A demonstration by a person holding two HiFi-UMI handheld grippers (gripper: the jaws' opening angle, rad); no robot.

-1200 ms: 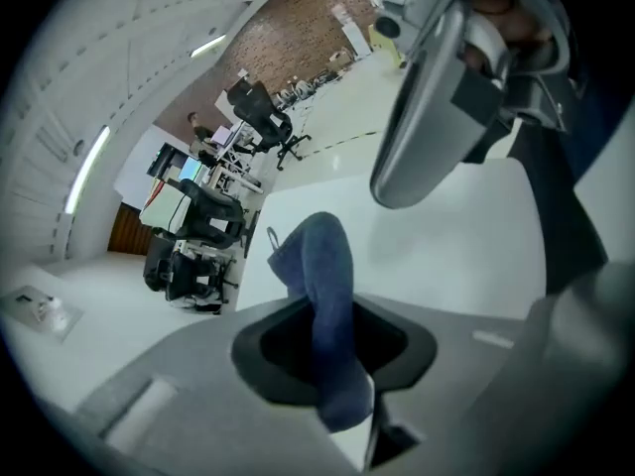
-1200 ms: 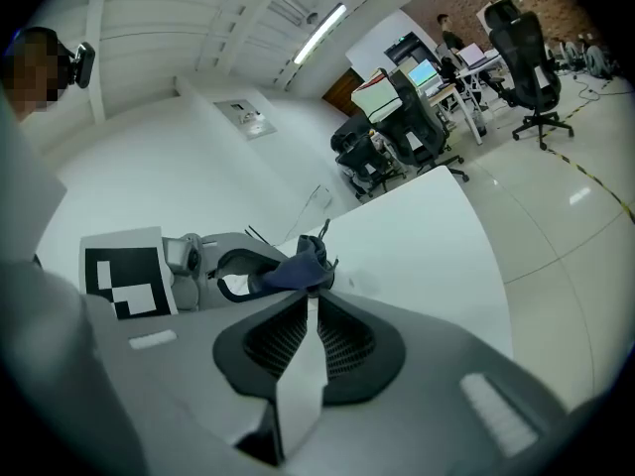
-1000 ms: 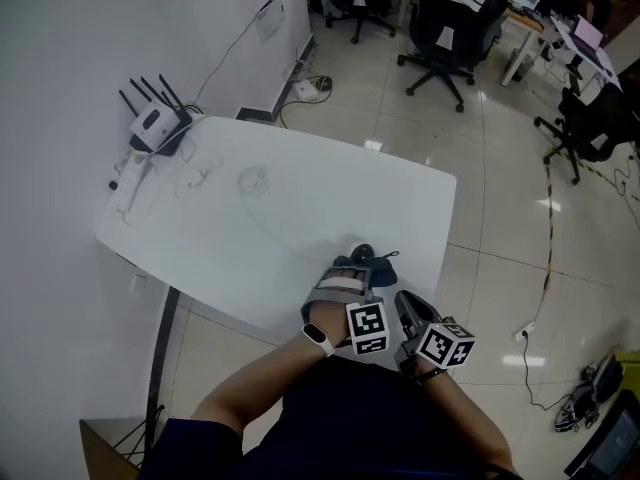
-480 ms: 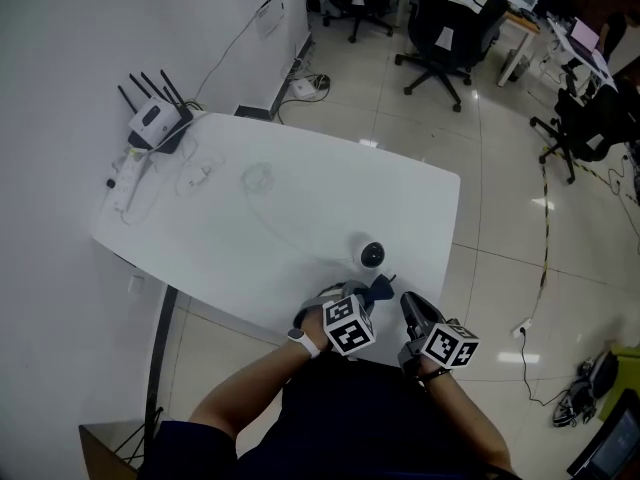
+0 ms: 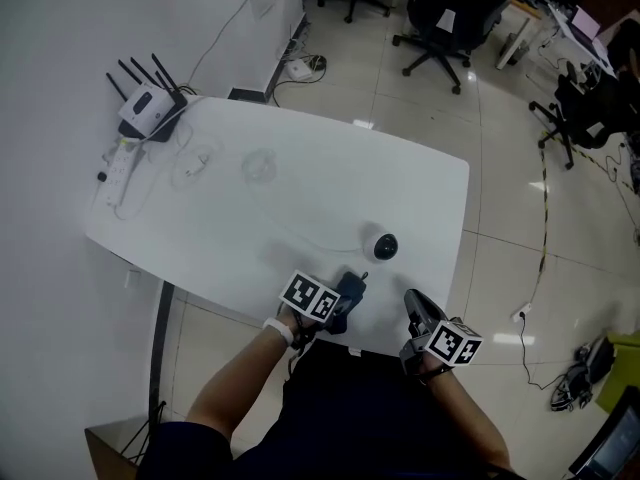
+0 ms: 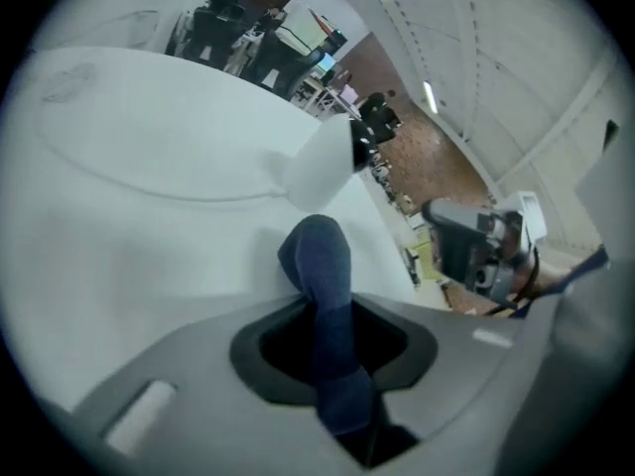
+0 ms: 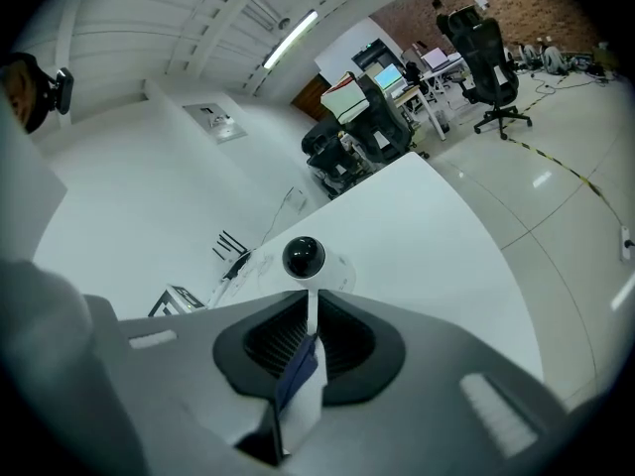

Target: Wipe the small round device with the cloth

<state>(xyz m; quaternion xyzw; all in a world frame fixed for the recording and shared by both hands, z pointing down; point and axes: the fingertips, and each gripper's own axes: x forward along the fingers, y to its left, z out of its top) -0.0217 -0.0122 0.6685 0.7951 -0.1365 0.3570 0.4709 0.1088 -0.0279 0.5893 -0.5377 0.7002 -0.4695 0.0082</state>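
Observation:
The small round device [image 5: 384, 246], a white body with a black dome, stands on the white table [image 5: 230, 238] near its front right. My left gripper [image 5: 338, 308] is at the table's near edge, left of and nearer than the device, shut on a dark blue cloth [image 5: 350, 290]. In the left gripper view the cloth [image 6: 319, 266] sticks up out of the jaws, and the device [image 6: 322, 162] lies apart beyond it. My right gripper [image 5: 413, 302] hangs just off the front edge. Its jaws stand shut with a thin slit, pointing at the device [image 7: 303, 258].
A router with antennas [image 5: 148, 103], a power strip [image 5: 113, 183] and loose cables [image 5: 195, 163] lie at the table's far left by the wall. Office chairs [image 5: 440, 18] stand on the tiled floor beyond. The person's arms and body are at the near edge.
The left gripper drew the cloth off the device and back toward the near edge, leaving the device uncovered. The right gripper stayed about where it was.

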